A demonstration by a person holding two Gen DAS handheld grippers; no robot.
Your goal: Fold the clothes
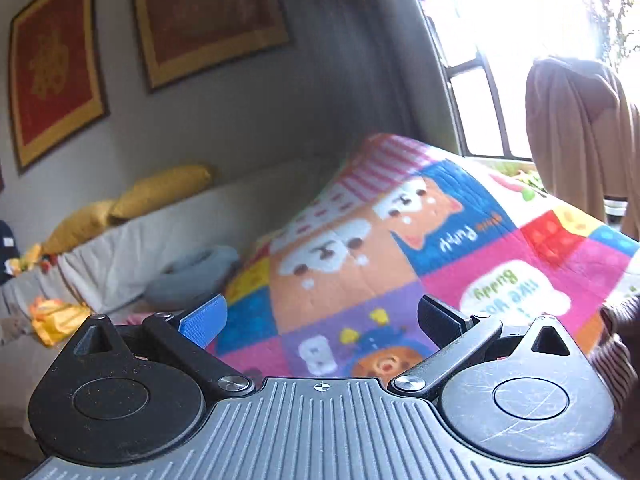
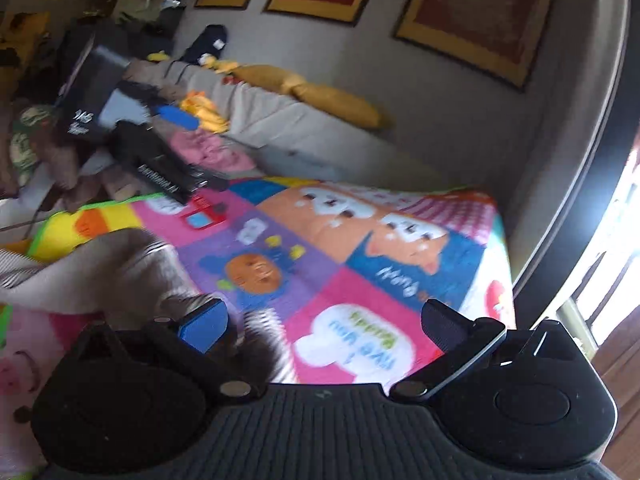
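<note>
Clearly, both claws stood open and held nothing: the left claw hung above the colourful quilt, and the right claw was low over the same quilt with a grey striped garment just beside its blue finger. This garment, the thing to fold, lay crumpled at the near left part of the quilt; in the left view only a striped edge showed at the right border. A brown cloth hung by the bright window, well apart.

I judged that the main risk was a bad grasp. The right view was blurred, and the claw could pinch the quilt together with the garment, so both would lift. It could also catch only one layer, and the fold would come crooked. Around stood a sofa with yellow cushions, a grey round pillow and framed pictures on the wall. The left device itself reached over the far edge of the quilt, so the two could meet each other
</note>
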